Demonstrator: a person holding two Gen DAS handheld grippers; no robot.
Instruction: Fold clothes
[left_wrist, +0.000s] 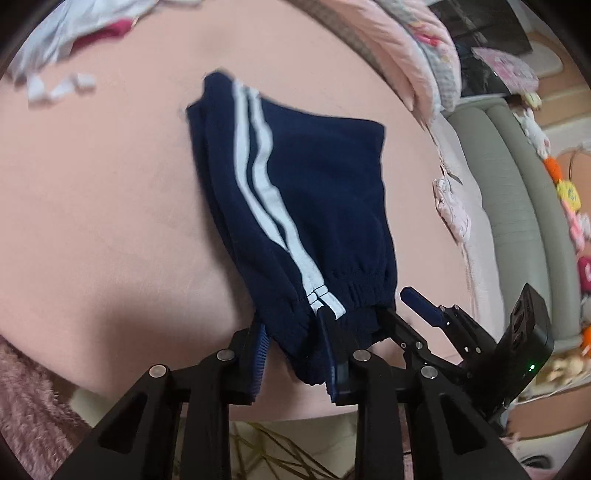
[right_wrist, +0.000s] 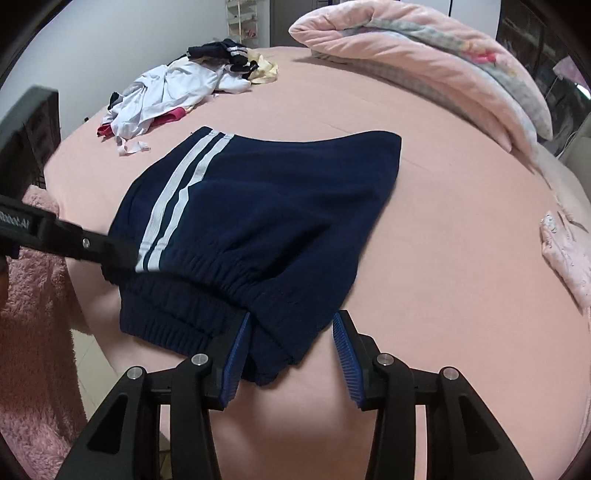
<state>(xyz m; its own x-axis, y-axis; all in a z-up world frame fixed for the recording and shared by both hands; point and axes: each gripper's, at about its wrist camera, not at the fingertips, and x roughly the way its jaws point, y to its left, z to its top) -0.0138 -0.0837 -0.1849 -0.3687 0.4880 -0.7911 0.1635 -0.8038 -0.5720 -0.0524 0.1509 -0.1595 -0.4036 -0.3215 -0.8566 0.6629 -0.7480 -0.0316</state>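
Note:
Navy trousers (left_wrist: 314, 184) with two white side stripes lie folded on the pink bed sheet (left_wrist: 92, 184), elastic waistband toward me at the bed's near edge. My left gripper (left_wrist: 291, 325) straddles the striped end of the waistband. One pad touches the cloth, and a gap shows beside the other pad (left_wrist: 258, 350). My right gripper (right_wrist: 293, 317) straddles the other end of the trousers (right_wrist: 277, 192). The cloth rests against its left pad, and the right pad (right_wrist: 347, 350) stands clear. Both grippers are open. The left gripper's fingers (right_wrist: 110, 254) also show at the left of the right wrist view.
Several unfolded clothes (right_wrist: 177, 88) are piled at the far left of the bed sheet (right_wrist: 443, 221). A pink quilt (right_wrist: 424, 62) lies along the far right. A small pale pink garment (right_wrist: 565, 254) sits at the right edge. Fluffy pink fabric (right_wrist: 29, 295) hangs at the left.

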